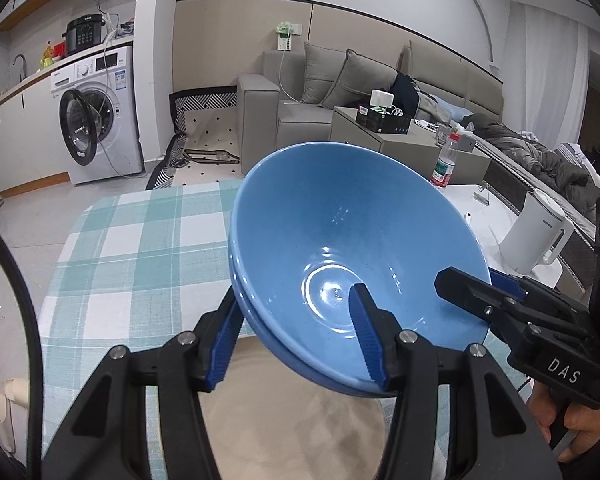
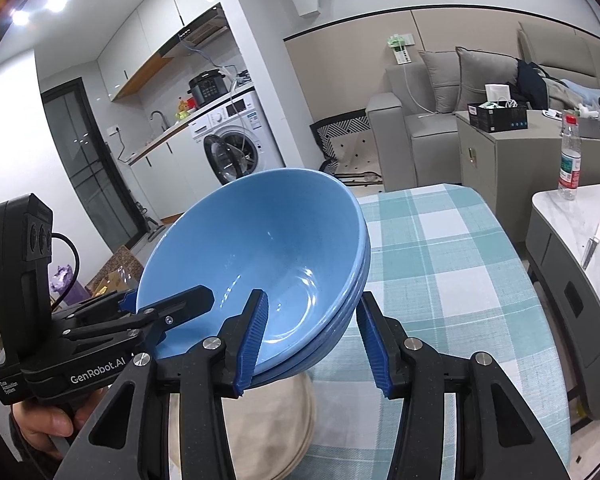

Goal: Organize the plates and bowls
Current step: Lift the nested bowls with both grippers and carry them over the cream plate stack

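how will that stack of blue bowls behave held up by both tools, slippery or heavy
The stack of blue bowls looks glossy, so probably slippery against the left tool and right tool. Several nested rims suggest it is fairly heavy; being tilted, the top bowl might slide.

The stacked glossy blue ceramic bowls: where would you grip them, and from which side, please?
Grip the stacked glossy blue ceramic bowls at the rim wall, one finger inside and one outside, from opposite sides, as the left gripper and right gripper already straddle it. The thin flared rims fit the jaws; the tilted, nested stack above the beige plate needs two-sided support.
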Action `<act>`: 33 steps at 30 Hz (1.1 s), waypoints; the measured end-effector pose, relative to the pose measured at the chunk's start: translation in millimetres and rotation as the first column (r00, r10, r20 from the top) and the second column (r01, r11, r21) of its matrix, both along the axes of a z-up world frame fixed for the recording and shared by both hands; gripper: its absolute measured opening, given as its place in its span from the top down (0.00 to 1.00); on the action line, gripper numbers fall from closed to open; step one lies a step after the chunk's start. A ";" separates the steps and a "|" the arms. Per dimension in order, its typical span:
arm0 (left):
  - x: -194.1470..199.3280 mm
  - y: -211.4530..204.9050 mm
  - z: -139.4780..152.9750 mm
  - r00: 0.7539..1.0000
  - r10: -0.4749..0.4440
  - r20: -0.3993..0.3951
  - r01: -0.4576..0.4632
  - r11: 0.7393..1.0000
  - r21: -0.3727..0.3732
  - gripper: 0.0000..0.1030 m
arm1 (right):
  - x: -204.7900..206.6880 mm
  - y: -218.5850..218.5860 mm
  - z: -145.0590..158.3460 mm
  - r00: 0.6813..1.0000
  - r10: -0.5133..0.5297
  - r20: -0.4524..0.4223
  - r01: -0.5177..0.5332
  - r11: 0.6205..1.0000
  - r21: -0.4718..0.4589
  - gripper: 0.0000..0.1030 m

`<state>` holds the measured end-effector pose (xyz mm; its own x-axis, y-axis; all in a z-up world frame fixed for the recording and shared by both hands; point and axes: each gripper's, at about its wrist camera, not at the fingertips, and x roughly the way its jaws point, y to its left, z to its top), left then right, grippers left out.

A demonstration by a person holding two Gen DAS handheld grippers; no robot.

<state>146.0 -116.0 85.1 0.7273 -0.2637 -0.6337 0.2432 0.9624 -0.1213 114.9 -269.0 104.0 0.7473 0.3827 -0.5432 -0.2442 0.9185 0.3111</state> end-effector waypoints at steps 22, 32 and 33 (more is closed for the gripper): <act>-45.6 48.1 -1.0 0.995 0.099 0.003 -0.099 0.995 -0.017 0.49 | -26.0 50.1 6.3 0.992 0.125 0.006 -0.125 0.992 -0.018 0.54; -56.1 67.3 -17.5 0.991 0.131 -0.020 -0.132 0.991 -0.012 0.49 | -29.1 73.7 -8.9 0.987 0.159 -0.032 -0.160 0.987 -0.031 0.54; -56.1 68.8 -19.7 0.991 0.135 -0.023 -0.135 0.991 -0.015 0.49 | -28.9 76.1 -10.6 0.986 0.161 -0.037 -0.162 0.986 -0.034 0.54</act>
